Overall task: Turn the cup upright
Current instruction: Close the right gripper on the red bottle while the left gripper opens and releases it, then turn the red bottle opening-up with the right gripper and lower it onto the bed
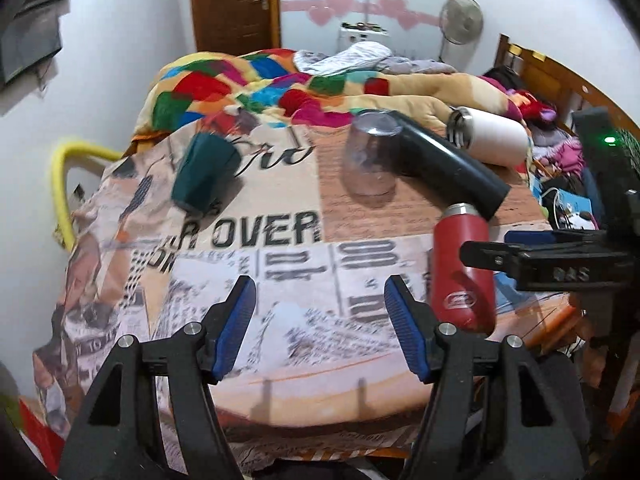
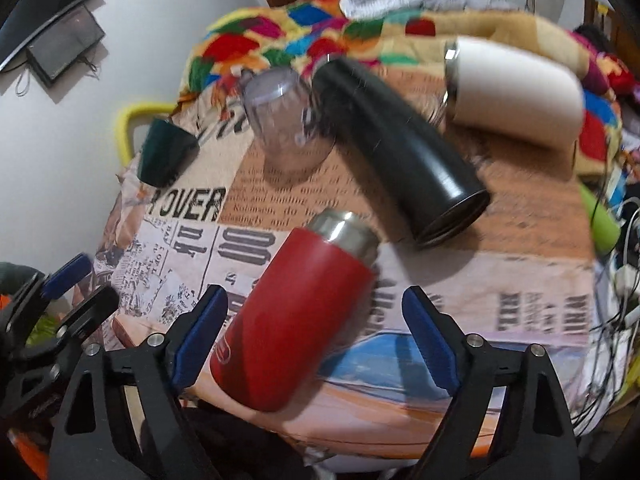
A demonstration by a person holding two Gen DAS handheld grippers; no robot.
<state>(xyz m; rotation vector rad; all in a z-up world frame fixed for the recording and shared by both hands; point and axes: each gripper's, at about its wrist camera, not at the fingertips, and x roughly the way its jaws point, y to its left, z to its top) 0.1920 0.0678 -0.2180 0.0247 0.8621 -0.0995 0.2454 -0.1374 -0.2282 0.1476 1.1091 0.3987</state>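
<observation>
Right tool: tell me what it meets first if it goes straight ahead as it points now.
Most likely the red flask, lying on its side on the printed cloth between the open right tool fingers, though depth is unclear.

White walls (image 1: pixel 132 40) are seen at left; a brown wooden door (image 1: pixel 234 4) at upper centre; a standing fan (image 1: pixel 461 20) at upper right; a wooden headboard (image 1: pixel 556 76) at right; a patchwork blanket (image 1: pixel 248 80) is spread mid-frame.

Both wrist views look forward over the table (image 1: pixel 280 360) — right nearer, sharing the red flask (image 2: pixel 296 320)
</observation>
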